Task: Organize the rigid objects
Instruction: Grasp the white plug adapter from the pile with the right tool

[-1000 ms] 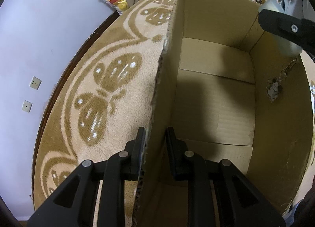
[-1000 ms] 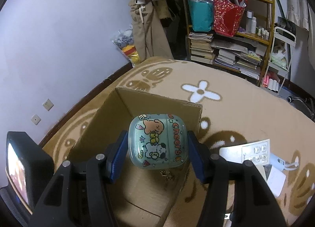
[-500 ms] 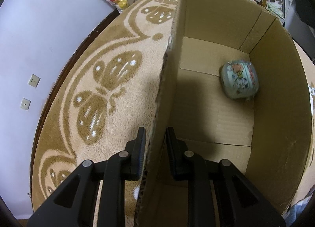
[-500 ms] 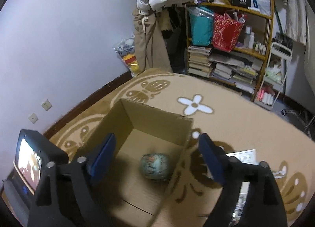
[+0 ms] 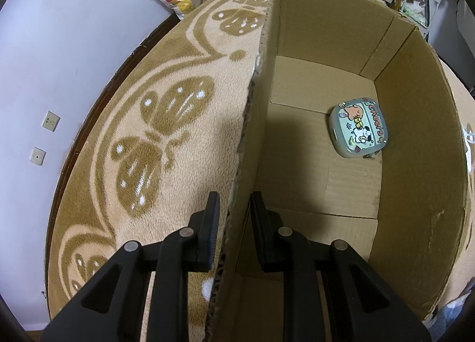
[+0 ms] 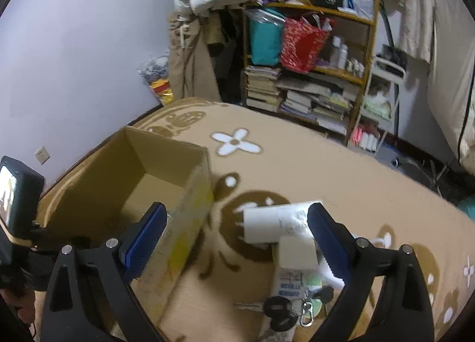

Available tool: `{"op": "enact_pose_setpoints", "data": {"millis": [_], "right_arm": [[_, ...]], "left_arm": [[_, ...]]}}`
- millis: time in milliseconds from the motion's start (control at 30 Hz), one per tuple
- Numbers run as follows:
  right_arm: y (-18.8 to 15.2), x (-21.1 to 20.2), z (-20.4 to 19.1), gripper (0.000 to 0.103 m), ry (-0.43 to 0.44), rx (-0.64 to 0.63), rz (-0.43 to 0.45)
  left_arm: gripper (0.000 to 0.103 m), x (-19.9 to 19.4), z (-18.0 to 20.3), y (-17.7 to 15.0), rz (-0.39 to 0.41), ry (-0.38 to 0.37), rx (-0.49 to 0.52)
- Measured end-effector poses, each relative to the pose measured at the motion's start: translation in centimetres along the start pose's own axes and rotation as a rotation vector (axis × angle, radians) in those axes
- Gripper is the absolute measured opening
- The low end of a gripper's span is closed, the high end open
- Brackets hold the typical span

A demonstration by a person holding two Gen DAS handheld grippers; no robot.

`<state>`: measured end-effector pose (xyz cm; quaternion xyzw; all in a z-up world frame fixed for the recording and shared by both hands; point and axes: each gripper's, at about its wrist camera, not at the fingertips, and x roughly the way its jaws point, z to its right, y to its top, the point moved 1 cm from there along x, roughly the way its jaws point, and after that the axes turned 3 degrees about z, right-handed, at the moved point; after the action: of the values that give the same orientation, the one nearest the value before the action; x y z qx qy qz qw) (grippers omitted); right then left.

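A: Jaws first. The left gripper (image 5: pixel 234 223) straddles the box (image 5: pixel 415 140) wall, one finger outside and one inside. There looks to be a sliver of gap on each side, so I read it as a light pinch that steadies the box, though firm contact is hard to confirm. The right gripper (image 6: pixel 234 241) is spread wide with nothing between its blue pads (image 6: pixel 142 235).

B: Where's the thing being sorted?

A: The case (image 5: pixel 358 127) — the rounded one with cartoon animals on its lid — lies flat on the box floor at about two o'clock in the left view, close to the right-hand wall, face up. Whether it touches that wall, I can't tell. A small dark bit pokes out from under its near edge, perhaps a clip or charm.

B: So one item is in. What's left?

A: Quite a bit, by my reading. In the right view a loose pile sits on the rug (image 6: pixel 297 164), outside the box at about five o'clock. There is a white pack (image 6: pixel 279 223), a small cream block (image 6: pixel 294 253) just under it, a printed carton (image 6: pixel 286 285) below that, and keys (image 6: pixel 282 309) with a carabiner at the bottom. All are crowded together, some overlapping.

B: And the box has room?

A: Plenty — apart from the case, the floor I can see is bare cardboard. The open right gripper hangs over the pile, so I'd judge the next pick comes from there, while the left one holds the box in place.
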<state>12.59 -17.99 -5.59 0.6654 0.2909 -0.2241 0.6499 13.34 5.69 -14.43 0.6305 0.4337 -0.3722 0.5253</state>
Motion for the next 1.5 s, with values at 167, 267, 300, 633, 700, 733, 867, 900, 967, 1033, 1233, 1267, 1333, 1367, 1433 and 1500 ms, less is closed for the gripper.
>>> {"op": "enact_pose_setpoints", "data": {"millis": [167,267,300,633,700,733,867,900,967,1033,1233,1267,1333,1367,1433,1500], "right_arm": [[-1.2,1.0,2.1,0.100,-0.018,0.067,-0.034],[-1.8,1.3,2.8,0.100,-0.028,0.072,-0.036],[-2.1,1.5,3.2,0.100,-0.036,0.069,-0.035],[-3.6,2.7,5.3,0.083,-0.040,0.103,-0.067],[-4.0,3.2,5.5,0.076,-0.038,0.108,-0.083],[-4.2,3.4,5.6,0.075,-0.038,0.110,-0.087],[-4.8,4.4,6.1,0.075,-0.038,0.120,-0.111],[-4.8,4.5,6.2,0.074,-0.036,0.118,-0.115],[-5.1,5.2,6.2,0.066,-0.034,0.113,-0.135],[-5.5,5.9,6.1,0.063,-0.040,0.111,-0.163],[-6.3,6.6,6.0,0.048,-0.089,0.076,-0.181],[-6.3,6.6,6.0,0.048,-0.091,0.080,-0.181],[-6.1,6.4,5.8,0.048,-0.093,0.094,-0.174],[-5.9,6.2,5.5,0.048,-0.092,0.093,-0.169],[-5.3,5.4,4.9,0.048,-0.077,0.081,-0.143],[-4.6,4.8,4.2,0.048,-0.066,0.073,-0.118]], "left_arm": [[0.020,0.0,0.1,-0.1,0.002,0.007,0.007],[0.020,0.0,0.1,0.0,0.001,0.006,0.003],[0.020,0.0,0.2,-0.1,0.000,0.008,0.002],[0.020,-0.4,0.2,0.0,0.001,0.012,-0.004],[0.020,-0.5,0.2,0.0,0.006,0.016,-0.001],[0.020,-0.6,0.3,0.0,0.007,0.018,0.001],[0.020,-0.7,0.3,0.0,0.011,0.022,0.002],[0.020,-0.8,0.3,0.0,0.013,0.025,0.006],[0.020,-0.8,0.4,-0.1,0.015,0.030,0.012],[0.020,-0.8,0.4,-0.1,0.015,0.030,0.010],[0.020,-0.9,0.5,-0.1,0.017,0.032,0.013],[0.020,-0.9,0.5,-0.1,0.018,0.031,0.013],[0.020,-0.9,0.5,-0.1,0.018,0.030,0.011],[0.020,-0.9,0.5,-0.1,0.018,0.028,0.009],[0.020,-0.9,0.4,-0.1,0.018,0.027,0.008],[0.020,-0.9,0.4,-0.1,0.018,0.028,0.010]]}}
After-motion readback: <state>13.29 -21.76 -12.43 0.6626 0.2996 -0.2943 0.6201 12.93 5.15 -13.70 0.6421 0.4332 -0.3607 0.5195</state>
